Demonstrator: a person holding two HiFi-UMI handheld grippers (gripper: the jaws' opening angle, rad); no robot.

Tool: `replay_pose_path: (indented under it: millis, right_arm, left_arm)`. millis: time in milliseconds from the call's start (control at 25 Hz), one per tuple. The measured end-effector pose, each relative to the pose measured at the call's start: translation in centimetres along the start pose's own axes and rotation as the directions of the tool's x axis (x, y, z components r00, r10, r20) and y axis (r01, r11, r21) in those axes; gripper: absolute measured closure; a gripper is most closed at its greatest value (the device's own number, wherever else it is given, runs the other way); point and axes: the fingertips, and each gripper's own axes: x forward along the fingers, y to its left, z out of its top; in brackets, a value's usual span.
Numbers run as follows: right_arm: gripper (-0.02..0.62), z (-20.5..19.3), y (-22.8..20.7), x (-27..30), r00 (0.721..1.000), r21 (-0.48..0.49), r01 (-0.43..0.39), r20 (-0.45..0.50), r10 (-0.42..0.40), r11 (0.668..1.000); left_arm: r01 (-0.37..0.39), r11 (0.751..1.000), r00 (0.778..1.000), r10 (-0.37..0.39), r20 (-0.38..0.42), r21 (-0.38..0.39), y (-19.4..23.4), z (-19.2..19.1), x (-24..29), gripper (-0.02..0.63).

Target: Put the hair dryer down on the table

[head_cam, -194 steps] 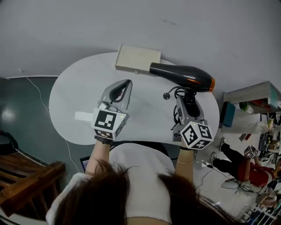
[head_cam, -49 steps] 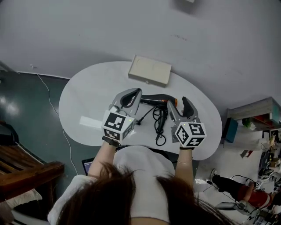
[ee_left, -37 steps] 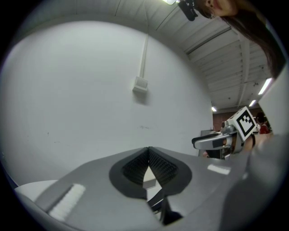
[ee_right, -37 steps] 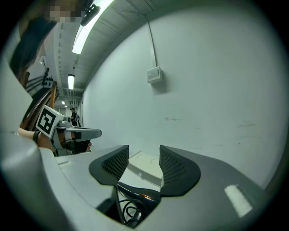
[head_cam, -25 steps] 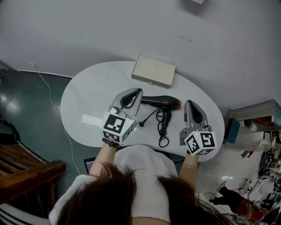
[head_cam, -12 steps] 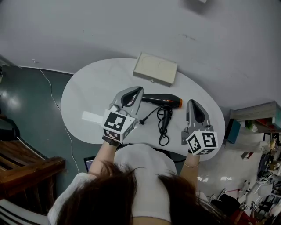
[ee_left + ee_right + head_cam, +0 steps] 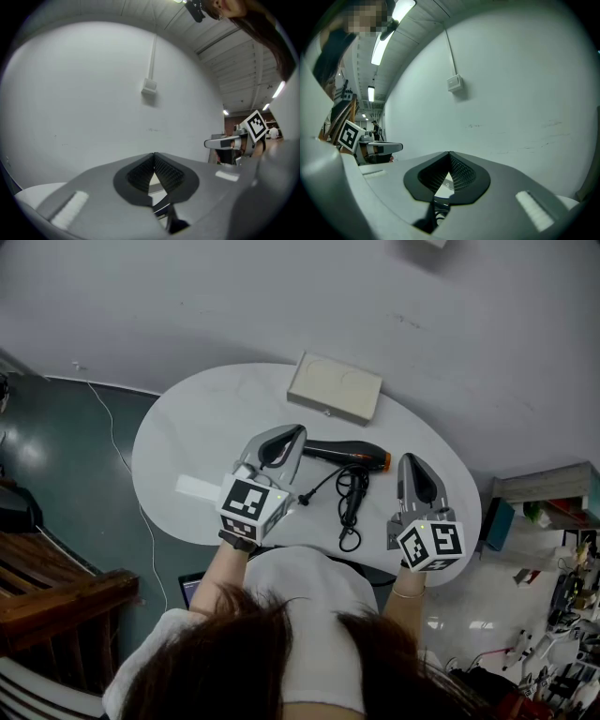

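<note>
A white oval table (image 7: 178,437) is standing against a plain grey wall (image 7: 234,296). A glossy dark green floor (image 7: 47,446) is showing at 9 o'clock, brown wooden furniture (image 7: 56,601) at 8 o'clock, a shelf unit (image 7: 548,486) at 3 o'clock. Ceiling strip lights (image 7: 384,44) are shining.

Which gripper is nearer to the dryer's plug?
Left. The plug lies right beside the left gripper; the right gripper is off to the right, beyond the dryer.

Grey left gripper (image 7: 296,432) and right gripper (image 7: 405,458); white shirt (image 7: 300,615).
</note>
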Motion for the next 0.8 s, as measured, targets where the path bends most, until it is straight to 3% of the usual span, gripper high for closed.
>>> replay_pose_path:
  millis: [800]
  right_arm:
    - [0.594, -0.56, 0.17, 0.83, 1.0, 0.025, -0.016, -0.012, 0.017, 1.0]
  left_arm:
    - [-0.015, 1.0, 1.0, 0.015, -0.001, 0.007, 0.29, 0.0, -0.51, 0.548]
